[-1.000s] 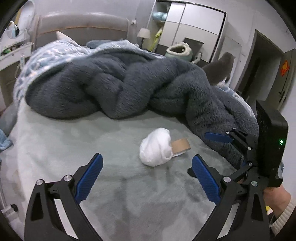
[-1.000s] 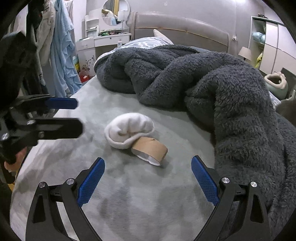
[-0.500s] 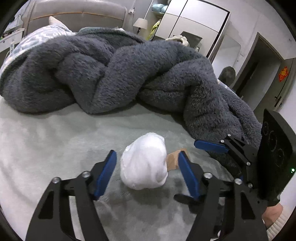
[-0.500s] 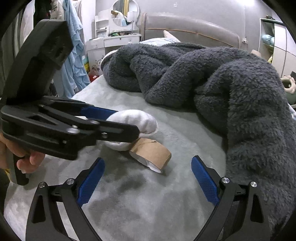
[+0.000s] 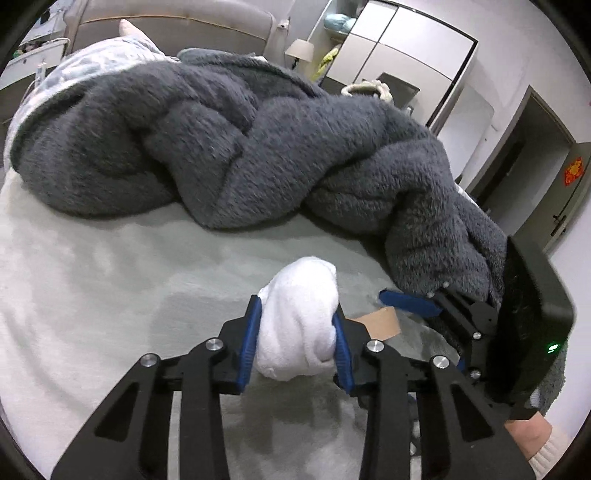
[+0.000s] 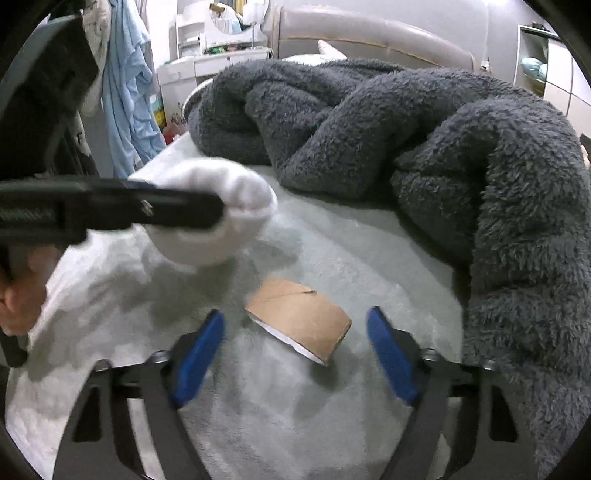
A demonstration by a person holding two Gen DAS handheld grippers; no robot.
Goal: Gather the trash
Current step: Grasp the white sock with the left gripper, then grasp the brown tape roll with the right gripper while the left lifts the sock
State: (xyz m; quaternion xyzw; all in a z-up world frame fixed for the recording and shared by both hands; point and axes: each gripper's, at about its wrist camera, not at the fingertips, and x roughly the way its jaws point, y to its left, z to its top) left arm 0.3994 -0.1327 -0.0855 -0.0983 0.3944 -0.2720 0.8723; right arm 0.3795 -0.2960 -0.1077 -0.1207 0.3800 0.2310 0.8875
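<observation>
Two pieces of trash show on the bed: one white wad (image 5: 301,317) of soft cloth or tissue, and one flattened brown cardboard tape roll (image 6: 300,324). The white wad sits pinched between the blue pads of the left gripper (image 5: 297,334), which is closed tight against both its sides; from the right wrist view the wad (image 6: 221,218) appears raised off the sheet, above and to the left of the roll, though how far it clears the bed is hard to judge. The cardboard roll lies on the pale green bedsheet (image 6: 332,413), between the two fingers of the right gripper (image 6: 295,354), whose jaws stand wide apart with neither pad touching it. In the left wrist view only a brown corner of the roll (image 5: 380,325) shows, the rest hidden behind the left gripper's right finger and the wad.

One bulky dark grey fleece blanket (image 5: 236,155) lies heaped across the bed behind both items, well apart from the wad and near the roll's right side. One padded headboard (image 6: 369,33) runs behind it. One blue garment (image 6: 125,92) hangs at the left, beside a cluttered white dresser (image 6: 218,59) whose contents are too small to make out. A white wardrobe (image 5: 402,48) and a dark doorway (image 5: 517,155) stand on the far side. The right gripper's fingers are blurred.
</observation>
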